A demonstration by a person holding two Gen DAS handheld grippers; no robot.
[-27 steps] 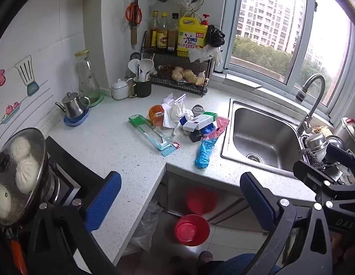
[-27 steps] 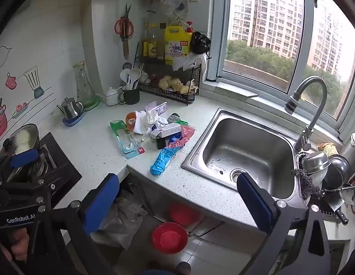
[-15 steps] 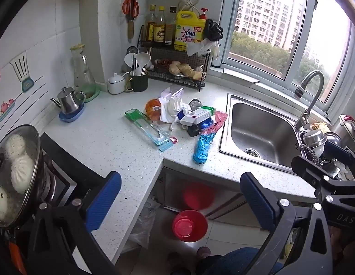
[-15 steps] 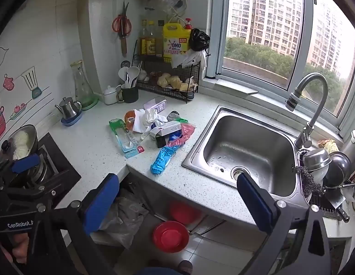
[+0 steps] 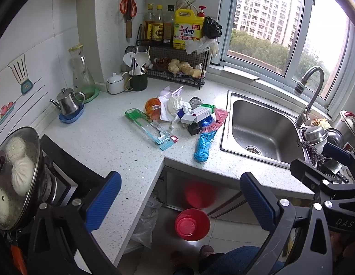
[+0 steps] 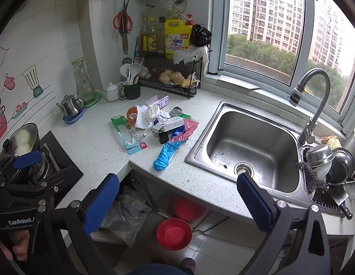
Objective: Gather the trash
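Observation:
A heap of trash lies on the speckled counter left of the sink: a blue plastic wrapper (image 5: 203,147) (image 6: 165,154), a green and clear blister pack (image 5: 147,126) (image 6: 127,133), a white carton (image 5: 195,114) (image 6: 168,123), crumpled white tissue (image 5: 172,108) (image 6: 149,114), a pink bag (image 5: 217,120) (image 6: 188,129) and an orange packet (image 5: 152,107). My left gripper (image 5: 179,194) hovers over the counter's inner corner, open and empty, well short of the heap. My right gripper (image 6: 177,197) also stands open and empty, near the counter's front edge.
A steel sink (image 6: 250,146) with tap (image 6: 315,96) lies right of the heap. A lidded pan of buns (image 5: 14,171) sits on the stove at left. A red bin (image 6: 174,233) and a plastic bag (image 6: 127,215) stand on the floor below. A wire rack (image 5: 177,68) stands behind.
Both views have drifted slightly, with the heap sitting a little lower and nearer in each. Both grippers stay wide open and empty.

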